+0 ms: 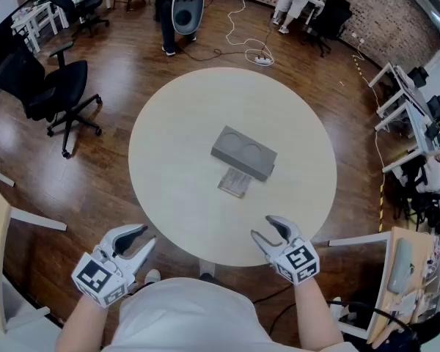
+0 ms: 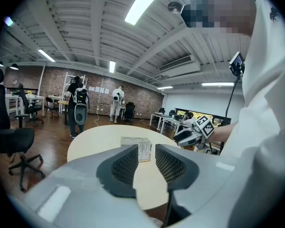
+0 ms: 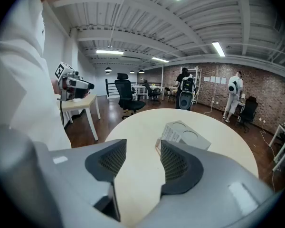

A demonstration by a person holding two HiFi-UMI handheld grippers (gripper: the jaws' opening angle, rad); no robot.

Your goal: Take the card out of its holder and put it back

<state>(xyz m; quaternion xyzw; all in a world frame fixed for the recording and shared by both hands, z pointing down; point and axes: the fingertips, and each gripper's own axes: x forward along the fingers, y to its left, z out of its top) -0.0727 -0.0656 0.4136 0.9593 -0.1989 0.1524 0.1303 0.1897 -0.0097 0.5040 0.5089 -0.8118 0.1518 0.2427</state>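
Approach step. We hold the left claw (image 1: 141,239) and right claw (image 1: 265,228) open and empty at the surface's (image 1: 169,196) near edge. The card (image 1: 235,182) sits mid-surface, seemingly slotted in its holder (image 1: 243,152). Next: reach in, pinch the card's edge.

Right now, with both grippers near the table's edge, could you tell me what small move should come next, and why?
Probably ease the right gripper forward toward the card: both it and the left gripper are open and empty, and the card stands against the grey holder, beyond both.
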